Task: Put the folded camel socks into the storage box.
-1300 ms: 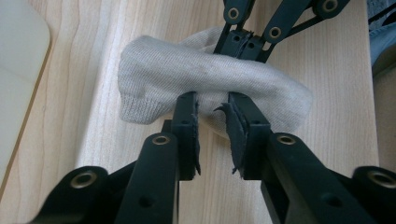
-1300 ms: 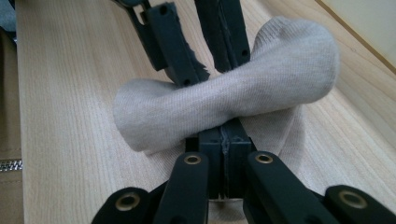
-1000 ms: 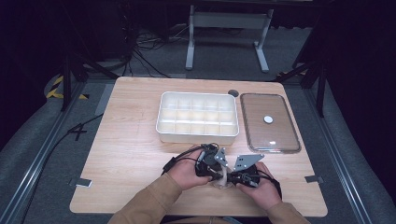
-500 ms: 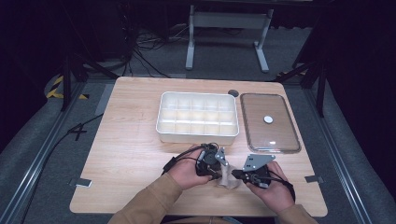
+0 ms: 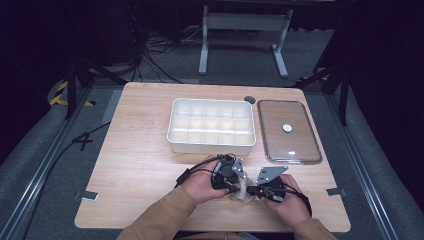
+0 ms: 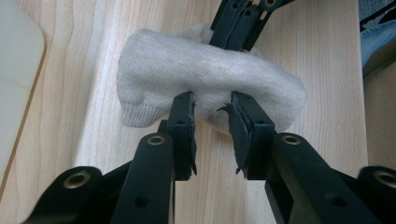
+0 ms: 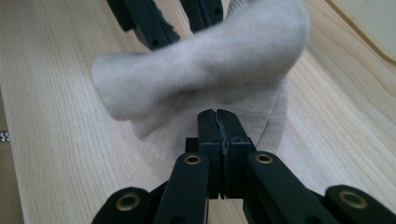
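Fingertips of the right gripper (image 7: pixel 218 123) are pinched together on a fold of the beige sock (image 6: pixel 201 84), while the left gripper (image 6: pixel 212 109) stands with its jaws parted against the sock's side. Sock lies near the table's (image 5: pixel 140 150) front edge, long axis running between the grippers.

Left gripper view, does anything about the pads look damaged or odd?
Yes. The dark pads lining the left hand-held gripper look torn and ragged at their edges, right where they meet the grey sock.
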{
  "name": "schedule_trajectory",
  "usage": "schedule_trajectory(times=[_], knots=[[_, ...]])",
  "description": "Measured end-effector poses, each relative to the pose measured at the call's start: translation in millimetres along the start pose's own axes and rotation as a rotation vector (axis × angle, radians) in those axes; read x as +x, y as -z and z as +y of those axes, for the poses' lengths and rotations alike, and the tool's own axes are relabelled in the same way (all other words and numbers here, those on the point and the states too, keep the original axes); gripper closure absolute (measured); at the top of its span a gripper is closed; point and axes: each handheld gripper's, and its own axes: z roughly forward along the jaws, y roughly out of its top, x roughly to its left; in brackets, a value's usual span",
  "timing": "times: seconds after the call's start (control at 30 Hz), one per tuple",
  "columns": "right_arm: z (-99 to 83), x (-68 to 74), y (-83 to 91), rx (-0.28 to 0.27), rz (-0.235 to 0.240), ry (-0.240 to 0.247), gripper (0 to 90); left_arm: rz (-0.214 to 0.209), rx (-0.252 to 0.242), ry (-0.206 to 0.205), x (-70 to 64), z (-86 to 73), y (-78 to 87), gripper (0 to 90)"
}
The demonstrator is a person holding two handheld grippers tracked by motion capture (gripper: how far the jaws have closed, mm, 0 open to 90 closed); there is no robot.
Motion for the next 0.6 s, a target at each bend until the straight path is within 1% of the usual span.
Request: schedule_trajectory(times=[0.17, 0.23, 0.33, 0.47, 0.6], knots=[[1.0, 0.4, -3.3, -0.019, 0.014, -0.008, 89.5, -0.002, -0.004, -0.008, -0.7, 1.8, -2.9, 70.4], [0.9, 0.2, -4.7, -0.030, 0.022, -0.009, 89.6, -0.005, 0.003, -0.011, -0.5, 2.4, -3.7, 70.4], [0.1, 0.0, -6.4, -0.048, 0.042, -0.022, 89.6, -0.002, 0.007, -0.015, -0.3, 2.6, -5.3, 70.3], [-2.4, -1.3, -7.7, -0.070, 0.057, -0.032, 89.6, -0.005, 0.002, -0.014, -0.4, 2.4, -7.8, 70.0], [-5.2, -2.8, -7.4, -0.084, 0.070, -0.042, 89.4, -0.014, 0.010, -0.011, -0.4, 2.5, -10.5, 69.7]])
